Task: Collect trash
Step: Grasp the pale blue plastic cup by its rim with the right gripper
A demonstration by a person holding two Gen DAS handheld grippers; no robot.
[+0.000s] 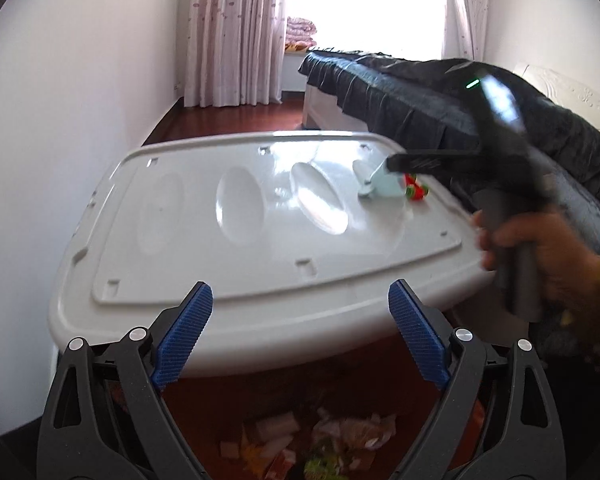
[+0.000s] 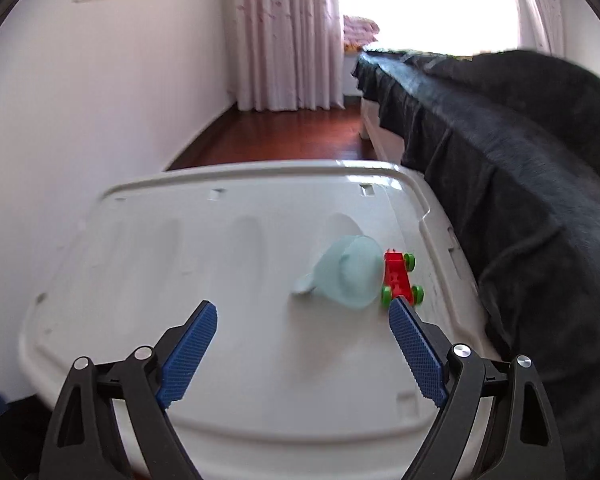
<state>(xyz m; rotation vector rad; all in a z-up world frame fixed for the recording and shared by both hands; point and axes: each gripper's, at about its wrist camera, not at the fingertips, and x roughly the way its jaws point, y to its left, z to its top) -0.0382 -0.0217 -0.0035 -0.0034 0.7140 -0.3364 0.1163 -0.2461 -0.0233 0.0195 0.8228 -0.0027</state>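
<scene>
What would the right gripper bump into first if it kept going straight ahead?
Probably the pale blue cup lying on the white lid, beside the red toy car. The open right gripper points about there, though depth is uncertain.

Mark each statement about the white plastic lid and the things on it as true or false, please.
1. The pale blue plastic scoop lies on the white plastic lid. True.
2. The red toy car with green wheels is left of the scoop. False: it is right of it.
3. The right tongs hold the scoop. False: they are open and empty.
4. The left tongs are open. True.
</scene>
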